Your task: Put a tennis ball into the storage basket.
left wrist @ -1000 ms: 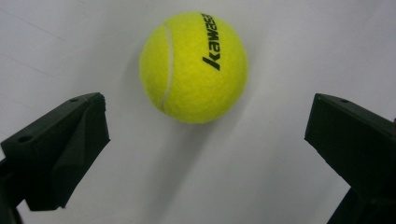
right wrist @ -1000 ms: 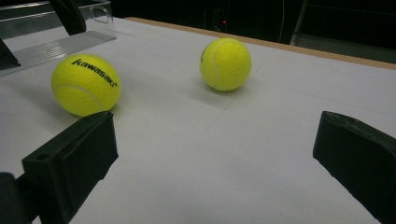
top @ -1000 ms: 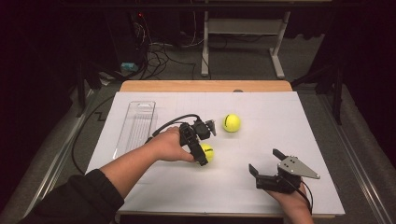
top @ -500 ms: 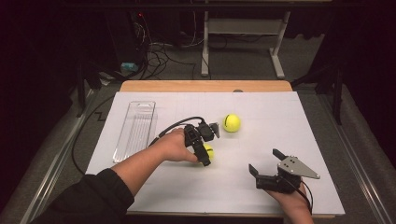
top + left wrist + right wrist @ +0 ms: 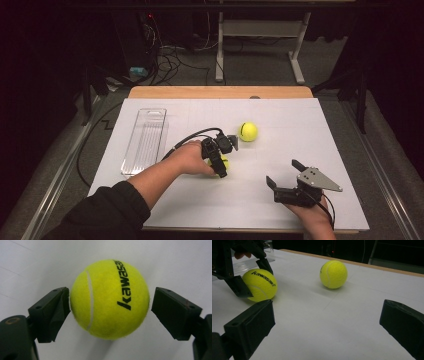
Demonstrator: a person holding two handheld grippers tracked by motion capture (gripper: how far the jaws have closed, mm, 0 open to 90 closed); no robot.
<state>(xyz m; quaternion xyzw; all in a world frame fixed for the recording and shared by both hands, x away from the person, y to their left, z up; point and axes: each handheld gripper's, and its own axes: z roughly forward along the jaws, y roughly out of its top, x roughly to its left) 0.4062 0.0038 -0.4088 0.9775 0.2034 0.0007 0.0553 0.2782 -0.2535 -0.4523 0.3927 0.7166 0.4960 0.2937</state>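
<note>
Now my left claw (image 5: pixel 110 312) has just been closing around the near tennis ball (image 5: pixel 110 298) on the white worktop (image 5: pixel 310 135), one pad touching, the other just shy. I should squeeze evenly across its middle before lifting. My right claw (image 5: pixel 329 327) rests apart.

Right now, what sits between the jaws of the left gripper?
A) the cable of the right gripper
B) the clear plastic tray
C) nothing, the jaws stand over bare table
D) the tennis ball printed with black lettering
D: in the left gripper view the tennis ball with black lettering sits between the two black jaws of the left gripper, which have just been closing; the left pad is at the felt, the right pad a sliver off.
</note>
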